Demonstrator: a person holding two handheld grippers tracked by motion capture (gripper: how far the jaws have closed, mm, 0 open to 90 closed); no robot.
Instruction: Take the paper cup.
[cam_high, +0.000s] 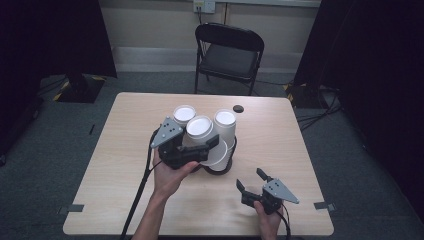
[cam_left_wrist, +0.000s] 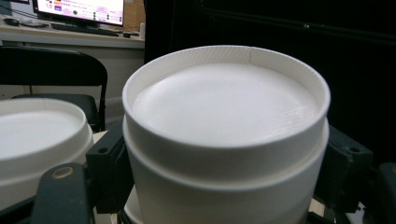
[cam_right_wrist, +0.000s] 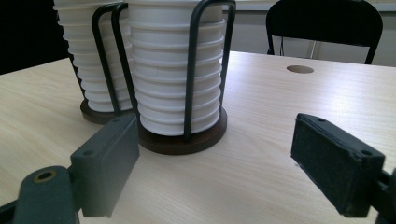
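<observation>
Left gripper (cam_high: 209, 145): we had its jaws clamped on the top cup (cam_left_wrist: 224, 135), upright over its stack
Right gripper (cam_high: 251, 181): wide open, empty, nearer us, right of the rack (cam_right_wrist: 187, 140)

You had open tabletop (cam_high: 280, 145) right of the cup holder (cam_right_wrist: 182, 140), where your right gripper (cam_high: 252, 181) hovered with jaws apart. Left of the holder, your left gripper (cam_high: 197, 147) and hand blocked the way. The chair (cam_high: 229, 52) stood well behind the holder.
</observation>
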